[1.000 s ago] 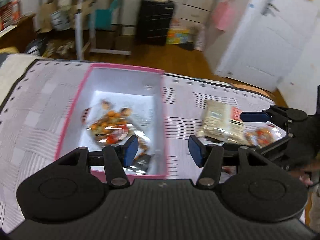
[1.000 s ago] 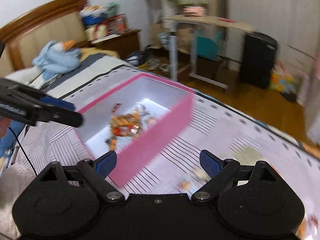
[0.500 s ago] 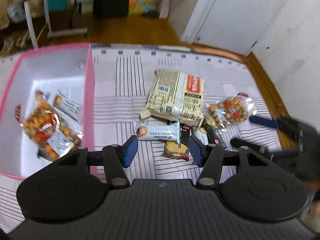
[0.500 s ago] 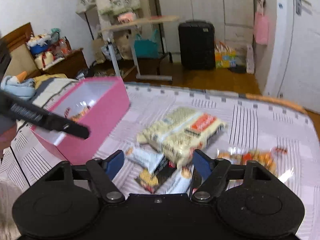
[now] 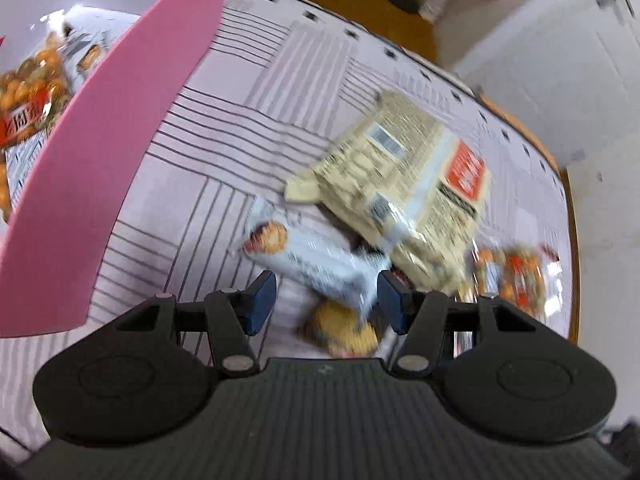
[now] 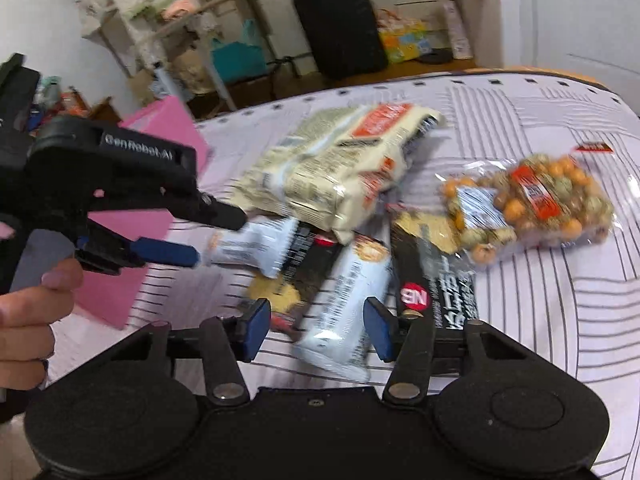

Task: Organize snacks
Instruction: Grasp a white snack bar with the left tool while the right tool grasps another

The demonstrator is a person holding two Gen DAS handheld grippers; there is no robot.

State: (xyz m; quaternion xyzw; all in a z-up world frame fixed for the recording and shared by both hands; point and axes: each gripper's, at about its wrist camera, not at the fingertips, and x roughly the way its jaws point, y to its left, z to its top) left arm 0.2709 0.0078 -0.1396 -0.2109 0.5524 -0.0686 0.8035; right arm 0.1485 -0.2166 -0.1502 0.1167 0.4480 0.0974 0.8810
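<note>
We note a pile of snacks on a bed with a striped cover (image 6: pixel 560 300), near its foot corner. The left gripper (image 5: pixel 326 302) has its jaws released, blue pads spread on either side of a white snack bar (image 5: pixel 312 256) that lies flat on the cover; we cannot tell whether either pad touches it. Seen from the right wrist, the same gripper (image 6: pixel 218 236) reaches in from the left, its fingers pointing at that bar (image 6: pixel 256 246).

The right gripper (image 6: pixel 318 326) is also released, empty, with a second pale bar wrapper (image 6: pixel 348 308) lying between its pads. Just beside it sits a black bar (image 6: pixel 440 292) with a red round mark.

A large beige noodle pack (image 5: pixel 404 176) overlaps the bars on their far side. A clear bag of orange and green coated nuts (image 6: pixel 532 204) lies toward the right edge of the bed.

The pink box (image 5: pixel 92 184) stands to the left of the pile, and already holds a nut bag (image 5: pixel 28 96).
</note>
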